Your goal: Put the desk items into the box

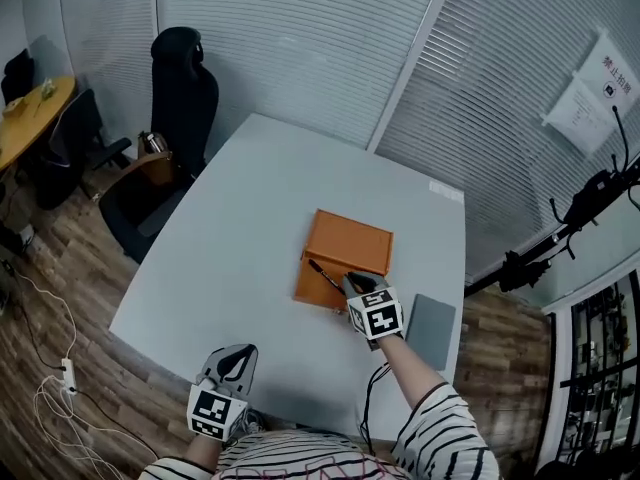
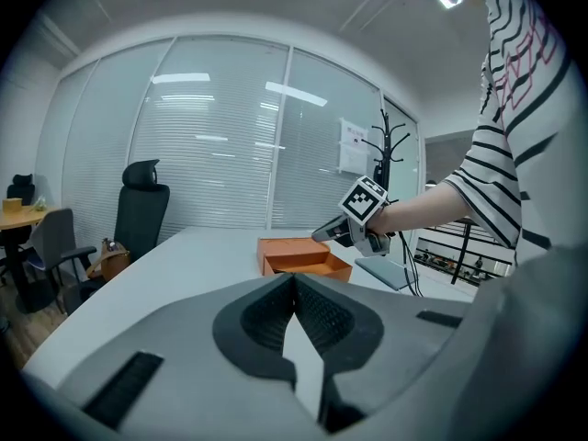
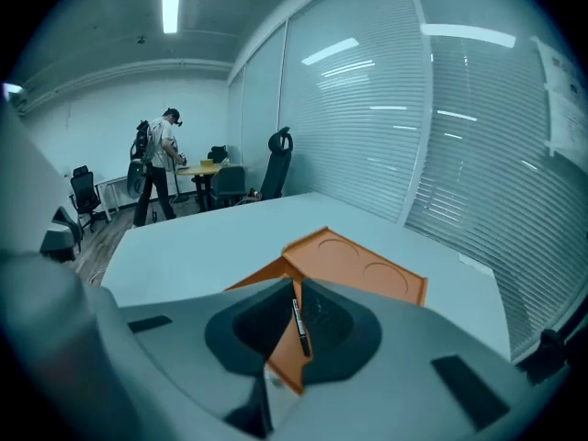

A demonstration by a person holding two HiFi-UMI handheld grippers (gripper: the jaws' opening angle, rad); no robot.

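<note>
While left gripper [image 1: 232, 365] hangs low by near edge of table [image 1: 230, 238], jaws pressed together on nothing, action sits mid-table. Orange box [image 1: 352, 240] at centre, open, lid laid back; no item seen inside. Right gripper [image 1: 350, 286] over box's near side, clenched on thin dark pen [image 1: 325, 274], which slants out over open tray. Further right, flat grey pad [image 1: 432, 330] on table, near box, apart from it. Judgement: early stage, pen ready to go in, nothing boxed yet, pad possibly next.
</note>
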